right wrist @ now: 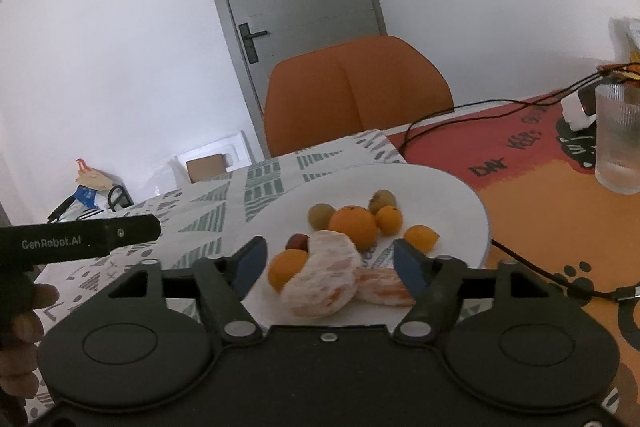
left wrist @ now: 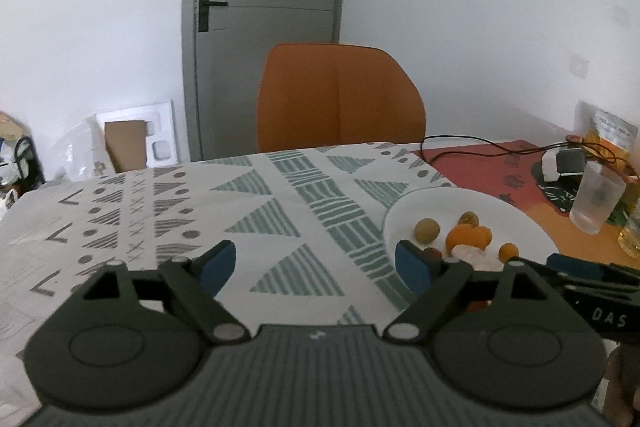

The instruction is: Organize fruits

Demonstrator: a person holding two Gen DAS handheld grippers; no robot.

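A white plate (right wrist: 448, 195) holds several fruits: a whole orange (right wrist: 354, 225), small orange kumquats (right wrist: 421, 237), greenish round fruits (right wrist: 321, 215), a dark red one (right wrist: 298, 242) and peeled orange pieces (right wrist: 320, 281). My right gripper (right wrist: 330, 265) is open and empty, its jaws on either side of the peeled pieces, just above the plate's near side. My left gripper (left wrist: 314, 267) is open and empty over the patterned tablecloth (left wrist: 260, 211), left of the plate (left wrist: 404, 215). The orange (left wrist: 468, 237) shows there too.
An orange chair (left wrist: 340, 99) stands behind the table. A ribbed glass (right wrist: 618, 139) stands on the orange-red mat (right wrist: 520, 179) at the right, with black cables (right wrist: 532, 267) and a white charger (left wrist: 550, 165). A grey door (left wrist: 268, 7) is behind.
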